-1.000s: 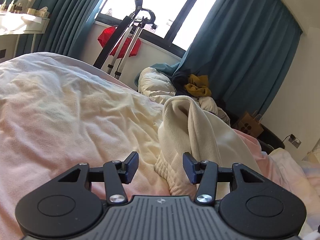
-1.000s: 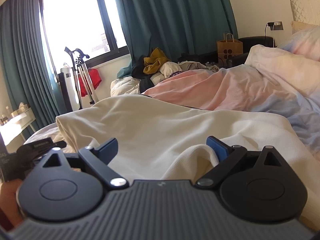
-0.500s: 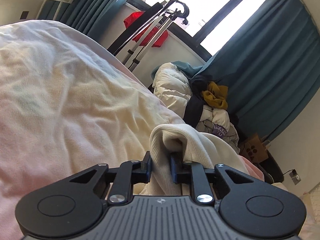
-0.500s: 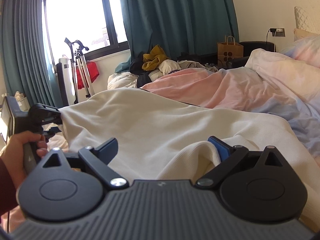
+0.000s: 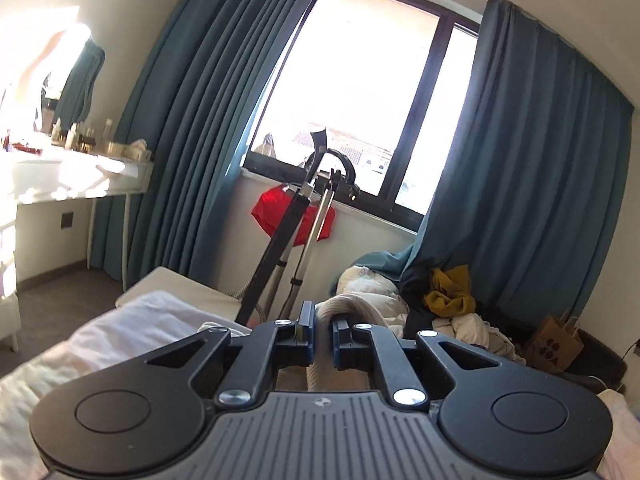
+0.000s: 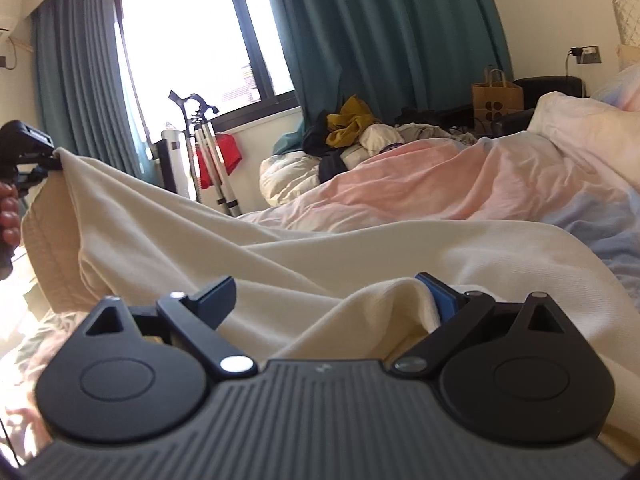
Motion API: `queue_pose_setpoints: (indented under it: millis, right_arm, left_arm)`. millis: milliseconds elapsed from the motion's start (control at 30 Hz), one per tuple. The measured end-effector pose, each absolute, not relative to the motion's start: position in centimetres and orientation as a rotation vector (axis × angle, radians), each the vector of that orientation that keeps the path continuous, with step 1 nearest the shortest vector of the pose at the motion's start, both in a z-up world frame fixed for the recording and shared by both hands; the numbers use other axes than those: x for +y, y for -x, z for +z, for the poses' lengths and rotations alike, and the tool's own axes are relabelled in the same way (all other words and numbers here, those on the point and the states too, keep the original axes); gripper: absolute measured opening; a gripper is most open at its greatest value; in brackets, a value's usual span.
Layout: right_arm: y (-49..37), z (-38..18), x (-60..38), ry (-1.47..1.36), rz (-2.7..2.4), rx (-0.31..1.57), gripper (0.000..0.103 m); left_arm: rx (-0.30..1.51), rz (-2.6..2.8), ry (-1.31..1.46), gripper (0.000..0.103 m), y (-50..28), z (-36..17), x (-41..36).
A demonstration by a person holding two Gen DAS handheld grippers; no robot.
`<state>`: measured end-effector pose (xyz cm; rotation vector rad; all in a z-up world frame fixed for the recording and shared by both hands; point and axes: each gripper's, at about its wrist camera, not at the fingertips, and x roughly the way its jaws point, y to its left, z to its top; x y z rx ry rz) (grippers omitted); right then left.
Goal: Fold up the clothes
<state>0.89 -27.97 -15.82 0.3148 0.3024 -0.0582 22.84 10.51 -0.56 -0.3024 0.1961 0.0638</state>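
Behind the bed, teal curtains [image 5: 540, 168] framed a bright window [image 5: 360, 92], and a clothes steamer [image 5: 296, 232] with a red cloth [image 5: 276, 216] stood against the wall below the sill. A heap of laundry [image 6: 352, 136] topped by a mustard piece lay by the far curtain, with a paper bag [image 6: 497, 98] near it. A pink and blue duvet [image 6: 440, 184] covered the bed. The cream garment [image 6: 240, 248] stretched across it between the two tools. The left gripper [image 5: 321, 330] was raised level, facing the window, its jaws narrow and clamped on a ribbed edge of the garment, lifting that corner off the bed. The right gripper [image 6: 326, 294] sat low over the duvet, jaws spread wide, a fold of cream cloth bunched against its right finger [image 6: 438, 292].
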Motion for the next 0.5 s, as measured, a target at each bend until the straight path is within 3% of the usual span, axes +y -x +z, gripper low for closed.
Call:
queue_pose_setpoints:
  millis: [200,400,500]
  right_arm:
    - [-0.9,-16.1,-26.0,-0.411,0.198,0.386,0.096]
    - [-2.0,-17.2,-25.2,-0.477,0.257,0.500,0.097]
    - [-1.9,-17.6,-25.0,-0.472,0.247,0.522,0.096]
  left_arm:
    - [0.174,0.177,0.161,0.008,-18.1,3.8,17.2]
    - [0.364,0.263,0.262,0.009,-13.5,-2.1,25.5]
    - [0.361,0.243,0.359,0.012,-10.5,-4.3,27.2]
